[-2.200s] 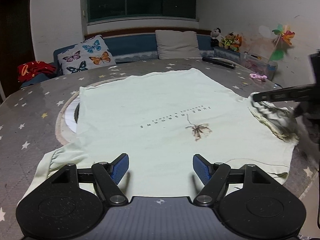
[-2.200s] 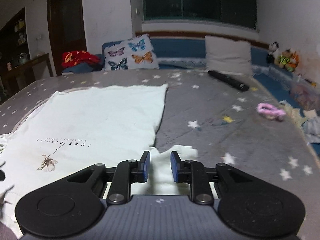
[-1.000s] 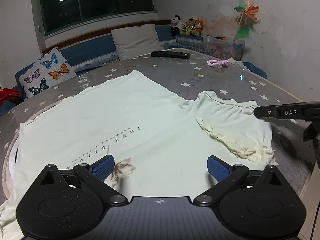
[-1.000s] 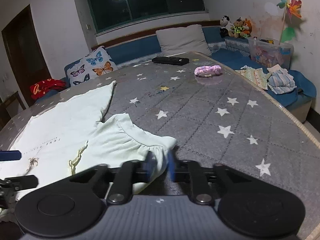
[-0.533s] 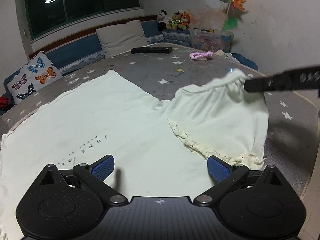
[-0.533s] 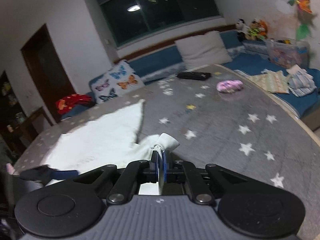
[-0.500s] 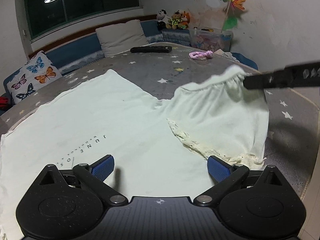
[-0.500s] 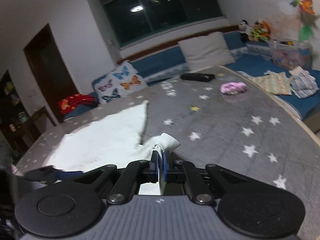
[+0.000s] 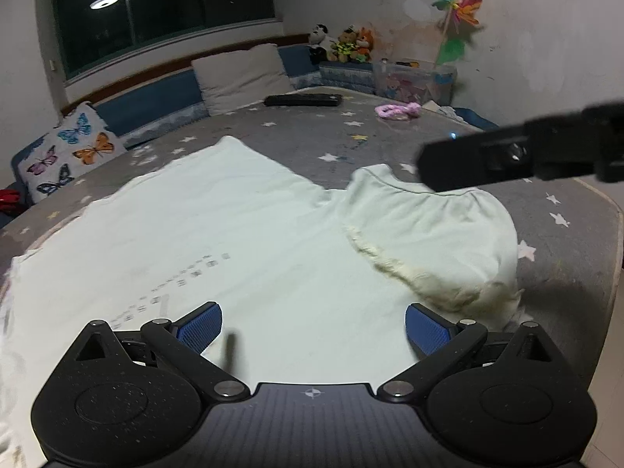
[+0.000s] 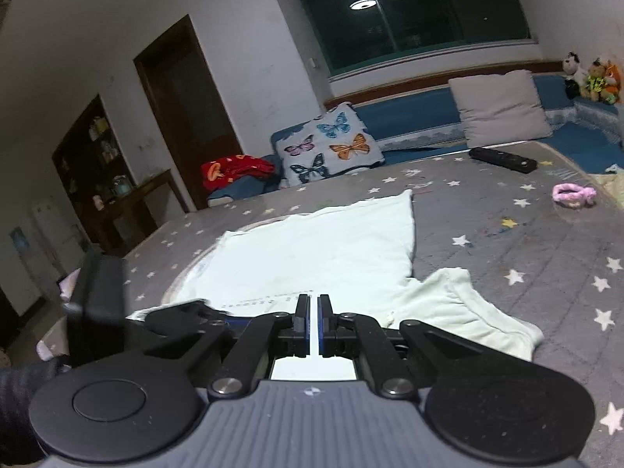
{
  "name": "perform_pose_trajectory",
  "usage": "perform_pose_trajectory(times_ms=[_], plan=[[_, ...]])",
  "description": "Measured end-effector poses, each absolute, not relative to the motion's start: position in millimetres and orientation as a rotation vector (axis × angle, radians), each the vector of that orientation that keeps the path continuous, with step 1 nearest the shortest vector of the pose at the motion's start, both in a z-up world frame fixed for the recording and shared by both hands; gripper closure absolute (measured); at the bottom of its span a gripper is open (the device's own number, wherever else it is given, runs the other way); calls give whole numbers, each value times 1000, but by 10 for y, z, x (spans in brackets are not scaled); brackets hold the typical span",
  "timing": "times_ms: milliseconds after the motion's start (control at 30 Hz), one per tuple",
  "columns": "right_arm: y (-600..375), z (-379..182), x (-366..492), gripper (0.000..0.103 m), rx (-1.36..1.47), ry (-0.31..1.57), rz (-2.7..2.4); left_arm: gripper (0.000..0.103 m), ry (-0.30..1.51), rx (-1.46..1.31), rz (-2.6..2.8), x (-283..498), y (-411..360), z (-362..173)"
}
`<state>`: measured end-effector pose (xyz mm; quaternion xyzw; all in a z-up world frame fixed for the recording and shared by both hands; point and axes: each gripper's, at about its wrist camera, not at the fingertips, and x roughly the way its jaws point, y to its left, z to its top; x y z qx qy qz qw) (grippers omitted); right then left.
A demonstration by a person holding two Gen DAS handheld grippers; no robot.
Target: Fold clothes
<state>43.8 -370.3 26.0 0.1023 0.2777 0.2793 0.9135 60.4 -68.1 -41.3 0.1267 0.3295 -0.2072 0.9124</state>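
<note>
A pale green T-shirt (image 9: 234, 241) is lying flat on the star-patterned table (image 9: 565, 241). The left gripper (image 9: 312, 321) is hovering over the shirt with jaws spread wide. The right gripper (image 10: 313, 321), jaws pressed together on nothing, is hanging beside the shirt's sleeve (image 10: 460, 308).

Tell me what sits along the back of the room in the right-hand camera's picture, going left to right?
Red cloth → butterfly pillow → grey pillow → stuffed toys.
</note>
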Motion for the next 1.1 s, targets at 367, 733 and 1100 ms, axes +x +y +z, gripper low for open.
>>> perform_pose_trajectory(times_ms=[367, 733, 1100], plan=[[-4343, -165, 643, 71, 197, 659, 153, 0, 678, 242, -396, 641, -578, -375], [-4410, -127, 616, 100, 311, 641, 252, 0, 695, 269, -424, 660, -768, -443], [-3971, 187, 502, 101, 274, 561, 487, 0, 684, 255, -419, 615, -671, -444]])
